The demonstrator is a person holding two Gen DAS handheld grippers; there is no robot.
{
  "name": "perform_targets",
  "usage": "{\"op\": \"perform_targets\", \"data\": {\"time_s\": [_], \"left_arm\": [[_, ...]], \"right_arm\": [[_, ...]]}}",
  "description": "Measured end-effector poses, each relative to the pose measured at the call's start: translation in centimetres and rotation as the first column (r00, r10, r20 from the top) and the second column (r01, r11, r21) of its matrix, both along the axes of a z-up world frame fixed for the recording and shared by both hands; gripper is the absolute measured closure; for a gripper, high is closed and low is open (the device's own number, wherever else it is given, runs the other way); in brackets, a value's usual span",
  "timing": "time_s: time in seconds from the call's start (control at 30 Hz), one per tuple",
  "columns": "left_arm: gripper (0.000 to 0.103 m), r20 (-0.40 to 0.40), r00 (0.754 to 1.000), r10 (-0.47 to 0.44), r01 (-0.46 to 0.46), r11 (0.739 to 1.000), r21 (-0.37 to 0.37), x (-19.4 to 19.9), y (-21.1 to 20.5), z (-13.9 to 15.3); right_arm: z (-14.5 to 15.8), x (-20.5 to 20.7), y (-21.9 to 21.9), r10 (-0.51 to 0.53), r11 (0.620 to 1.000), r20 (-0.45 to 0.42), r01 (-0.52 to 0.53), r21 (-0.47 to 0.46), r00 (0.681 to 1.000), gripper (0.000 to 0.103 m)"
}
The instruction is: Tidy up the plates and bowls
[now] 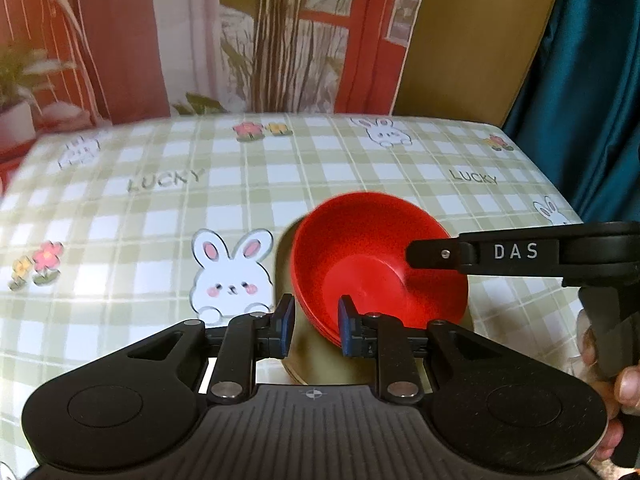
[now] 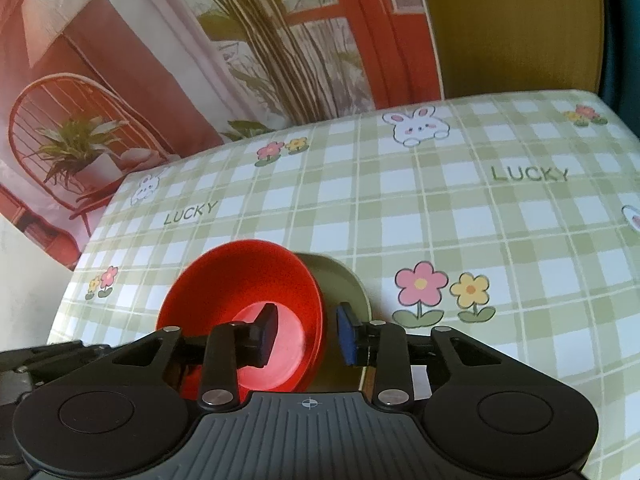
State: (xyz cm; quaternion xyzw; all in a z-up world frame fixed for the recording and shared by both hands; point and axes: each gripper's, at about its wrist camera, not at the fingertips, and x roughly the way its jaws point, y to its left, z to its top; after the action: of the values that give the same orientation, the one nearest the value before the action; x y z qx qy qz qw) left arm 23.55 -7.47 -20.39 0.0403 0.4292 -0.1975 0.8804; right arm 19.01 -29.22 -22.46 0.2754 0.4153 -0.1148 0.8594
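A stack of red bowls (image 1: pixel 360 240) sits on an olive green plate (image 1: pixel 286 264) on the checked tablecloth. My left gripper (image 1: pixel 316 322) is shut on the stack's near left rim, one pad inside the top bowl and one outside. From the right, a finger (image 1: pixel 432 254) of the right gripper reaches over the opposite rim. In the right wrist view the red bowls (image 2: pixel 248 276) rest on the green plate (image 2: pixel 340 280). My right gripper (image 2: pixel 306 334) straddles the rim, open, with a gap between the outer pad and the bowl wall.
The green and white tablecloth (image 1: pixel 160 208) with rabbits and flowers covers the table (image 2: pixel 440 208). A printed backdrop with plants and a chair hangs behind. A teal curtain (image 1: pixel 580 100) hangs at the right. A person's hand (image 1: pixel 628 384) holds the right gripper's handle.
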Motion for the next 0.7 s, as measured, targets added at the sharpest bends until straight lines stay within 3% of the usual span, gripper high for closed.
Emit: {"op": "perform_targets", "data": {"time_s": [0.1, 0.33, 0.43, 0.7], "left_arm": [[0.077, 0.022, 1.0, 0.011, -0.011, 1.0, -0.016, 0.0, 0.4, 0.6], [0.061, 0.095, 0.995, 0.042, -0.042, 0.999, 0.0, -0.5, 1.1, 1.7], [0.048, 0.129, 0.99, 0.055, -0.057, 0.998, 0.012, -1.0, 1.3, 2.1], [0.032, 0.205, 0.974, 0.101, -0.112, 0.993, 0.044, -1.9, 2.0, 2.7]], "right_arm": [[0.6, -0.3, 0.1, 0.0, 1.0, 0.012, 0.0, -0.02, 1.0, 0.07], [1.8, -1.1, 0.7, 0.011, 0.996, 0.035, -0.008, -0.09, 0.999, 0.063], [2.2, -1.4, 0.9, 0.016, 0.993, 0.04, -0.011, -0.122, 0.999, 0.057], [2.7, -2.4, 1.4, 0.024, 0.982, 0.049, -0.014, -0.186, 0.999, 0.036]]}}
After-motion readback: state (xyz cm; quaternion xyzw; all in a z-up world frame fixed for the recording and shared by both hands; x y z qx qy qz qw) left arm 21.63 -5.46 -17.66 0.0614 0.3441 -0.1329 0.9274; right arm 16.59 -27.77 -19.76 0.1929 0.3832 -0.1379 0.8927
